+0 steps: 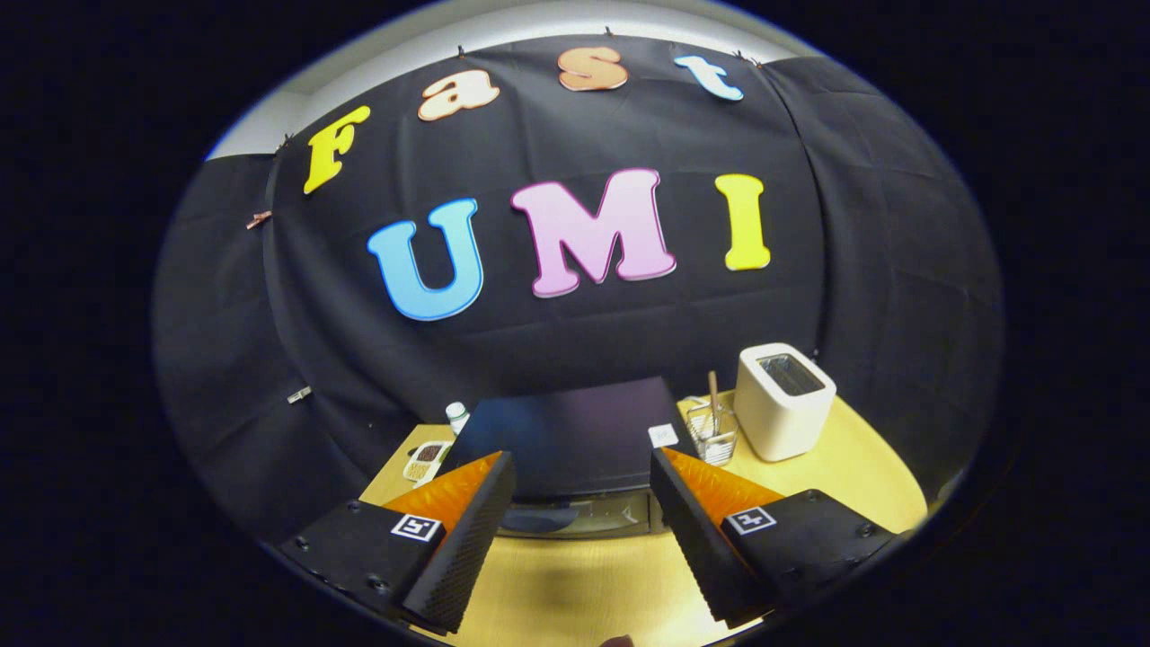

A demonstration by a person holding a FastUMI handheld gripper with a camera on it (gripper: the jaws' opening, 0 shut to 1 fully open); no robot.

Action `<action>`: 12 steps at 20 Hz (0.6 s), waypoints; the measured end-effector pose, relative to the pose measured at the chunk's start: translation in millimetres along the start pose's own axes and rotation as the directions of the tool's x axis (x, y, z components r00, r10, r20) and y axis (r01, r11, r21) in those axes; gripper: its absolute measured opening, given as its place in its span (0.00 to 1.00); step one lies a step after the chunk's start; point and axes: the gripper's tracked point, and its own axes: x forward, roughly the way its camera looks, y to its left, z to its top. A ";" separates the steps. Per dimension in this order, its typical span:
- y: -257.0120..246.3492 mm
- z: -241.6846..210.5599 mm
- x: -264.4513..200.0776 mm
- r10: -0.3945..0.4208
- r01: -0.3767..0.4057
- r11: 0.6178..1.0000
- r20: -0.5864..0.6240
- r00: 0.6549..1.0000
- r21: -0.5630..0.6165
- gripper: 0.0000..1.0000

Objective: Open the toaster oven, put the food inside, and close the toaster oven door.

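Hovering above the yellow table point(835, 476) with fingers spread wide and empty, the gripper point(582, 467) faces the toaster oven point(570, 440), which sits straight ahead and lower, its closed door just beyond the fingertips.

The claw point(582, 503) has two wedge-shaped fingers point(463, 544) with black, finely ribbed inner pads and bright orange, ridged upper faces. Each finger runs back into a matte black block set with small dark screws. Each block carries a small white square tag with a black pattern at its front corner, next to the orange.
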 end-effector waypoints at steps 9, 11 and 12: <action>-59.8 110.4 -42.0 -0.043 0.064 0.995 0.227 0.973 -0.083 0.98; -68.6 126.1 -50.8 -0.054 0.077 0.994 0.263 0.963 -0.075 0.98; -71.2 136.1 -53.0 -0.063 0.087 0.994 0.280 0.958 -0.073 0.98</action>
